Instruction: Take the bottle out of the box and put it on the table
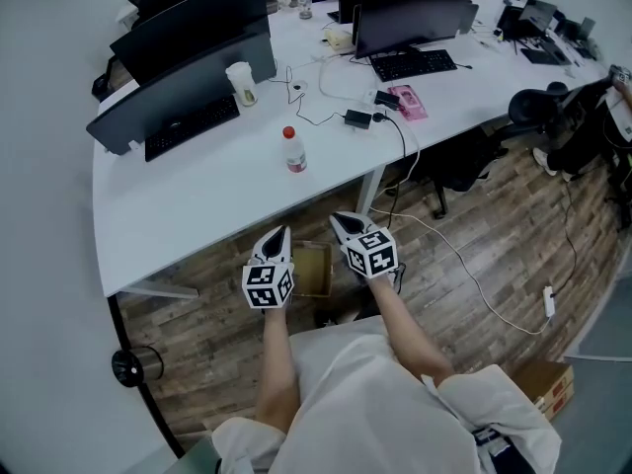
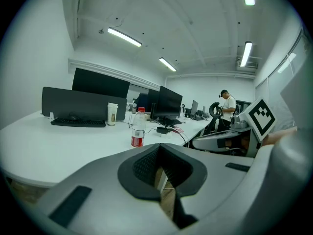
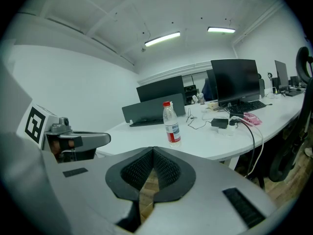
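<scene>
**Bottle on table, both claws idle**

White table [image 1: 188,205] fills the upper left; its near edge passes just above both claws. Left claw [image 1: 280,233], lower centre: jaws closed, empty. Clear plastic bottle with red cap [image 1: 293,150] stands upright at centre, back from that edge, with bare top around it. Brown cardboard box [image 1: 312,270] sits on the floor between the claws. Right claw [image 1: 343,223]: closed, empty. Placement looks done; any retreat should stay low, clear of the edge.

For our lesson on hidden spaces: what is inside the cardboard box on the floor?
Only a brown part of the box shows between the left tool and right tool; its inside is hidden. A bottle stands on the table.
</scene>
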`<state>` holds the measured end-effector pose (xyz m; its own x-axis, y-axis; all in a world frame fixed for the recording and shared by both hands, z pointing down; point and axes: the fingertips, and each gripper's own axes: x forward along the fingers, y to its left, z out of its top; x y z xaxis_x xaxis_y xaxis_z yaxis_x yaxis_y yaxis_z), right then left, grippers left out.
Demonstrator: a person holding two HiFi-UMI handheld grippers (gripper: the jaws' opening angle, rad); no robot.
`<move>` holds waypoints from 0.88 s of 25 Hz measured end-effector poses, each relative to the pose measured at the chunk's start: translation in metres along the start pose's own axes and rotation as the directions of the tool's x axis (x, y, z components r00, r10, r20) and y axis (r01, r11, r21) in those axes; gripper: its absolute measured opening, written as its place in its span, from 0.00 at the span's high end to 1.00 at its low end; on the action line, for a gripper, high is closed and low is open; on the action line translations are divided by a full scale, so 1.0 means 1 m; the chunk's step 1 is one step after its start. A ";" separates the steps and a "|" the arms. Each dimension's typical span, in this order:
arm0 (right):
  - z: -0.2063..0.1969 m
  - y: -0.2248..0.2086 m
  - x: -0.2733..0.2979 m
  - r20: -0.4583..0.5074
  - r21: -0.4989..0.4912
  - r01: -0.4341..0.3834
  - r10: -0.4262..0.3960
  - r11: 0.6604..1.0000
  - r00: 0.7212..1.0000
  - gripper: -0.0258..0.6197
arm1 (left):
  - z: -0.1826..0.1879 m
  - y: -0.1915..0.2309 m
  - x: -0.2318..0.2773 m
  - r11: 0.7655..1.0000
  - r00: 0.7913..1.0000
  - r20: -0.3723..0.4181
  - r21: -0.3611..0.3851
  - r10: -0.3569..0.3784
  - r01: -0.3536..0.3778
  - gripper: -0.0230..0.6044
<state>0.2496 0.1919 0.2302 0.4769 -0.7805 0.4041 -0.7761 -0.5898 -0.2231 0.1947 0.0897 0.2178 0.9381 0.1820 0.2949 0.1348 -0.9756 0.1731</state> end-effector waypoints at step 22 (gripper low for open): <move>0.005 0.007 0.007 -0.005 -0.023 -0.029 0.029 0.999 1.000 0.90 | 0.006 0.007 -0.002 1.000 1.000 0.025 -0.018 0.004 -0.003 0.94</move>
<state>0.2497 0.1808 0.2268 0.4522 -0.7960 0.4023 -0.7988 -0.5621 -0.2143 0.1958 0.0813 0.2124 0.9461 0.1754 0.2723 0.1262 -0.9739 0.1886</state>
